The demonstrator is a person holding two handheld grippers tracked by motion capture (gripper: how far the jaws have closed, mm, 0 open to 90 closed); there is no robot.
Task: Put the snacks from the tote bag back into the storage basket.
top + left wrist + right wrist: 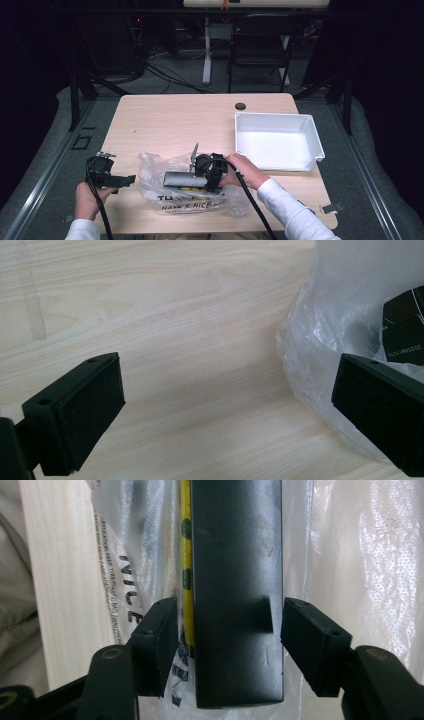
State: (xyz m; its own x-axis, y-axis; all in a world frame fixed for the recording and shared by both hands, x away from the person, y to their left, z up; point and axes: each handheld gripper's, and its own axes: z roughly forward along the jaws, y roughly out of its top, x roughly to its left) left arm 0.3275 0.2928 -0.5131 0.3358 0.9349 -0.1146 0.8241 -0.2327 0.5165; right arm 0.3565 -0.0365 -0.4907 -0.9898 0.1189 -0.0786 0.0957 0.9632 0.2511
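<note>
A crumpled clear plastic bag [165, 200] with black print lies at the table's near edge. On it rests a dark grey rectangular bar [180, 179], with a thin yellow strip [186, 555] alongside it. My right gripper [197, 180] reaches in from the right and straddles the bar's end. In the right gripper view [230, 615] the bar [235, 580] stands between the jaws: one pad sits at its edge, while the other is a little off it with the yellow strip in the gap. My left gripper [127, 180] stands wide open left of the bag [340, 315], nothing between its pads [227, 385].
A white empty tray [275, 116] sits at the table's right. A small round hole [240, 106] is near the far edge. Bare wood [170, 125] stretches behind the bag. A dark shape with white print [405, 325] shows through the bag.
</note>
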